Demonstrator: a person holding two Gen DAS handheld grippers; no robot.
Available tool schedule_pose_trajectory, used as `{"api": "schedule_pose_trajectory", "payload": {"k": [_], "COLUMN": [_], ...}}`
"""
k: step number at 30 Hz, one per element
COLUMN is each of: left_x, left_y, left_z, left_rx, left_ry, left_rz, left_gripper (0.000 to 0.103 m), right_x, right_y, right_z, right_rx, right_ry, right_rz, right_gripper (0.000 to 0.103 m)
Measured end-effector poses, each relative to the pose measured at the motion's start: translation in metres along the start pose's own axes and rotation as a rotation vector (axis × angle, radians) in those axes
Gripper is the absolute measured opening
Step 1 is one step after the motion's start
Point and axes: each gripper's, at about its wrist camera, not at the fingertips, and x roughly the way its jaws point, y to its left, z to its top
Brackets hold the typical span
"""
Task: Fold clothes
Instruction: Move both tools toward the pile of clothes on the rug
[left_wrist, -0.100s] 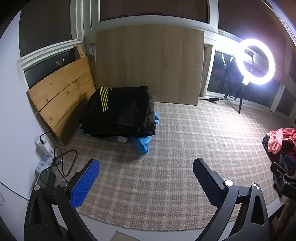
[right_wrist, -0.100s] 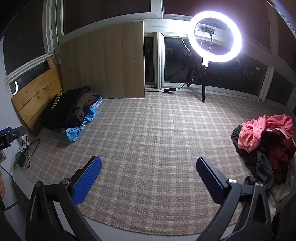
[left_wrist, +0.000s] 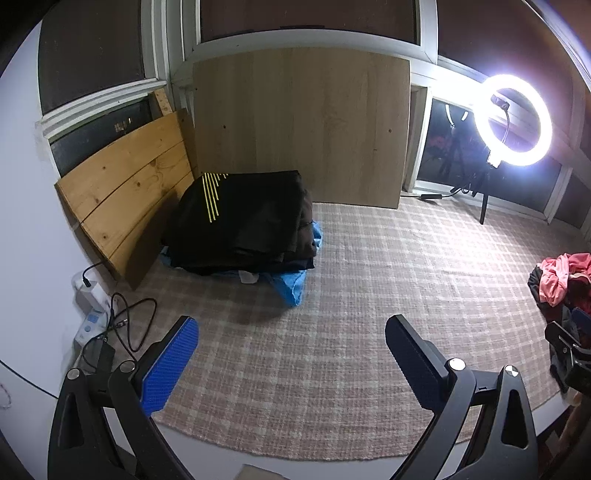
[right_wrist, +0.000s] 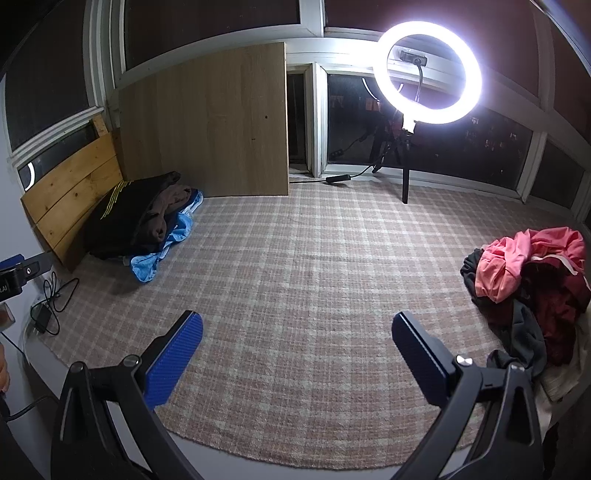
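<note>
Both grippers spread, empty: left gripper (left_wrist: 290, 334), right gripper (right_wrist: 297, 330); folded stack (left_wrist: 243, 225) at rug (right_wrist: 295, 258) far-left corner; unfolded pile (right_wrist: 528, 284) at right edge; risk: tangled pile, grab lifts several garments.

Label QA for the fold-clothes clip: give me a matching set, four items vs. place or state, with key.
Items:
1. folded dark stack
2. unfolded pink and maroon pile
3. ring light
4. right tool

Descriptions:
A. lit, by the windows
B. open, holding nothing
C. against the wooden boards
D. heaped at the rug's right edge

Pairs: 1-C, 2-D, 3-A, 4-B
</note>
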Motion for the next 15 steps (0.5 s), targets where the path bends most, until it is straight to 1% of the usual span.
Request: {"api": "schedule_pose_trajectory", "payload": {"k": [1, 6, 9, 11, 15], "left_x": [0.002, 0.01, 0.015, 0.017, 0.02], "left_y": [0.003, -0.006, -0.006, -0.009, -0.02], "left_z": [-0.005, -0.002, 0.001, 0.001, 0.002], "left_rx": [-0.006, 0.017, 0.02, 0.029, 0.056], "left_ry": [0.005, 0.037, 0.043, 0.043, 0.044], "left_rz": [-0.011, 0.002, -0.025, -0.039, -0.08], "left_gripper": [0.102, 0.102, 0.102, 0.102, 0.102], "right_x": [0.0, -0.007, -0.011, -0.001, -0.001], "right_y": [-0.003, -0.012, -0.018, 0.0, -0.008], "right_z": [0.001, 0.002, 0.002, 0.002, 0.001], "right_rx": [0.003, 0.014, 0.026, 0.03, 0.056], "right_ry": [0.001, 0.003, 0.005, 0.011, 0.013], "right_rz": [0.001, -0.003, -0.005, -0.037, -0.053], "right_gripper": [0.103, 0.103, 0.103, 0.103, 0.103]}}
